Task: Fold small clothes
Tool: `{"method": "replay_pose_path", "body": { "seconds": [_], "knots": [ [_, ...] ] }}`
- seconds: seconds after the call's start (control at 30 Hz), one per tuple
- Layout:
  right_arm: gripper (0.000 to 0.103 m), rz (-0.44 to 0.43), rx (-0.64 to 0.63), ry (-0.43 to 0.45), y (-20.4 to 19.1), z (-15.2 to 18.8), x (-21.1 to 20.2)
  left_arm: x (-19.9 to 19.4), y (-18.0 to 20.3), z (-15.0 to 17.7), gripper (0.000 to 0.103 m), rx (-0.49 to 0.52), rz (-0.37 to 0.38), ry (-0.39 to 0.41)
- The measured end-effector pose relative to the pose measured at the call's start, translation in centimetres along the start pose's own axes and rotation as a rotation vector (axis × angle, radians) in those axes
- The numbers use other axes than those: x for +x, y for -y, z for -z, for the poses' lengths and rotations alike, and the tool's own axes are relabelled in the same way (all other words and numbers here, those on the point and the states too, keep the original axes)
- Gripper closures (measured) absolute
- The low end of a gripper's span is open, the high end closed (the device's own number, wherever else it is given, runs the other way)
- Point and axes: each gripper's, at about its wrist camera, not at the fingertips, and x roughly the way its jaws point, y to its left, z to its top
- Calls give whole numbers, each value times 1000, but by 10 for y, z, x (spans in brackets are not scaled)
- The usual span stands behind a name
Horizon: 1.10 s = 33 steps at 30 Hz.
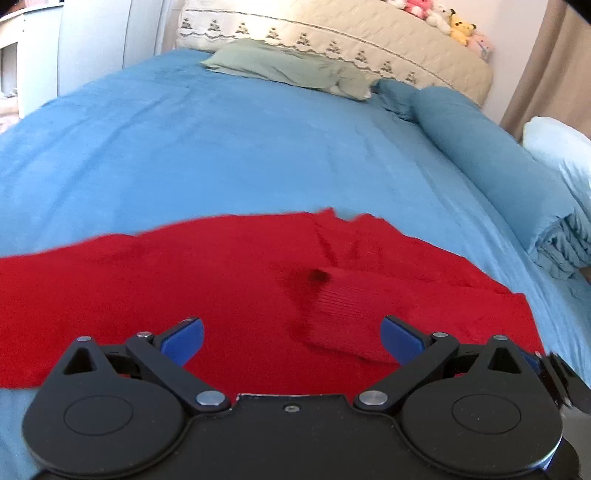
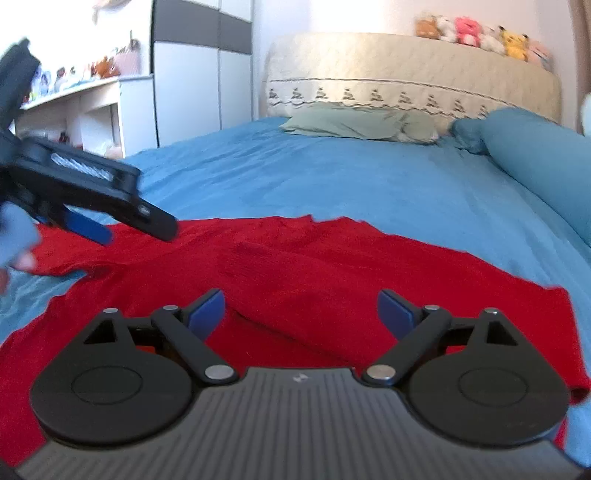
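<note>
You are in a home bedroom: a bed (image 2: 332, 173) with blue sheet fills the view, a padded headboard (image 2: 406, 74) at 12 o'clock, plush toys (image 2: 480, 35) atop it, a wardrobe (image 2: 199, 74) at 11 o'clock.

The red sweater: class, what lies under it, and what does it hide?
The red sweater lies spread on the blue bedsheet, with one sleeve folded on top. The sheet directly beneath is covered, so nothing there can be seen.
</note>
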Motion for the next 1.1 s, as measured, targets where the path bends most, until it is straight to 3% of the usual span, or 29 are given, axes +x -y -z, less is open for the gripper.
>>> {"method": "replay_pose_path", "body": {
  "seconds": [0.1,0.3,0.47,0.6,0.67,0.7,0.77,0.9,1.0,1.1],
  "knots": [
    [0,36,24,-3,13,10,-13,15,18,14,3,-24,20,8],
    [0,50,51,-5,25,28,-26,45,31,39,25,-70,58,-5],
    [0,48,59,11,26,33,-25,50,38,41,32,-65,63,45],
    [0,42,78,21,28,33,-23,59,38,35,56,-73,40,62],
    [0,42,89,21,30,34,-23,61,37,31,70,-96,13,69],
    [0,43,92,23,31,34,-24,62,36,31,85,-105,-6,71],
    [0,41,94,24,31,33,-25,62,34,28,96,-121,-2,68],
    [0,43,82,26,30,30,-27,51,36,19,98,-114,18,92],
    [0,49,74,31,27,27,-28,29,32,7,98,-122,41,166],
    [0,59,74,38,25,22,-32,2,20,-2,98,-110,7,254]
  ]
}}
